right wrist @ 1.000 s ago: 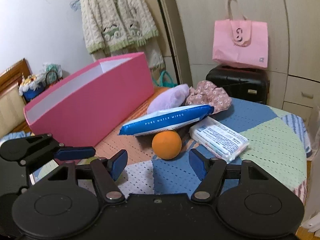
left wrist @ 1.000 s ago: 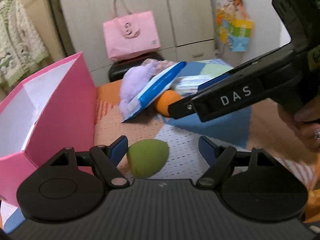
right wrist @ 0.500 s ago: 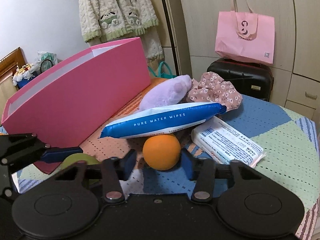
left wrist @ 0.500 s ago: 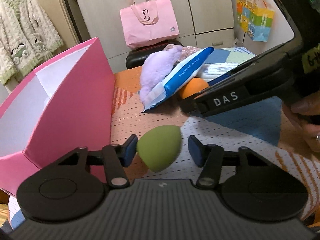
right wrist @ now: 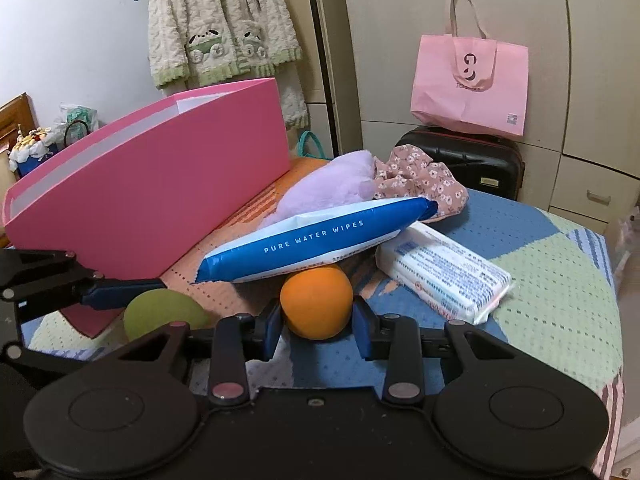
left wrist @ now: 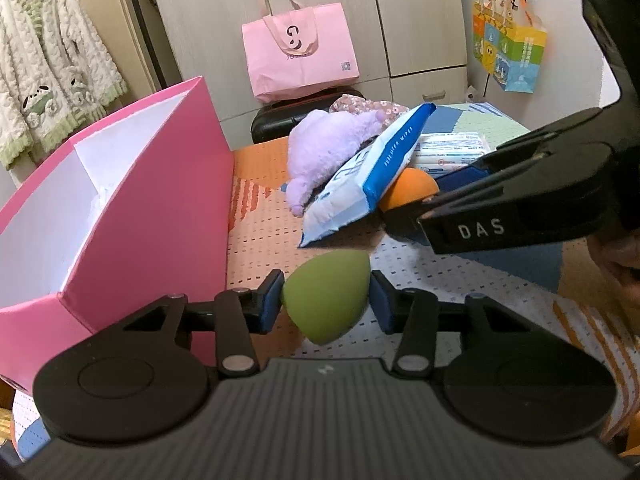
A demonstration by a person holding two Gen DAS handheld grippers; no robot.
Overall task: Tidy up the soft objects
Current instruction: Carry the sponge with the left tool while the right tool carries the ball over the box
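A green egg-shaped sponge (left wrist: pixel 322 294) sits between the blue pads of my left gripper (left wrist: pixel 326 300); the jaws are closing and both pads touch its sides. The same sponge (right wrist: pixel 160 312) shows low left in the right wrist view, beside a left finger (right wrist: pixel 116 292). My right gripper (right wrist: pixel 317 320) is shut on an orange ball (right wrist: pixel 316 300), which lies partly under a blue wipes pack (right wrist: pixel 320 240). An open pink box (left wrist: pixel 160 200) stands on the left of the table, close to the sponge.
Behind the ball lie a purple plush (right wrist: pixel 332 188), a floral cloth (right wrist: pixel 420 184) and a white tissue pack (right wrist: pixel 440 276). The patchwork tablecloth (right wrist: pixel 540 300) ends at the right edge. A black suitcase (right wrist: pixel 472 160) with a pink bag (right wrist: pixel 468 88) stands beyond the table.
Both grippers have closed in: the left pads came together onto the green sponge, and the right pads moved forward around the orange ball and shut on it.
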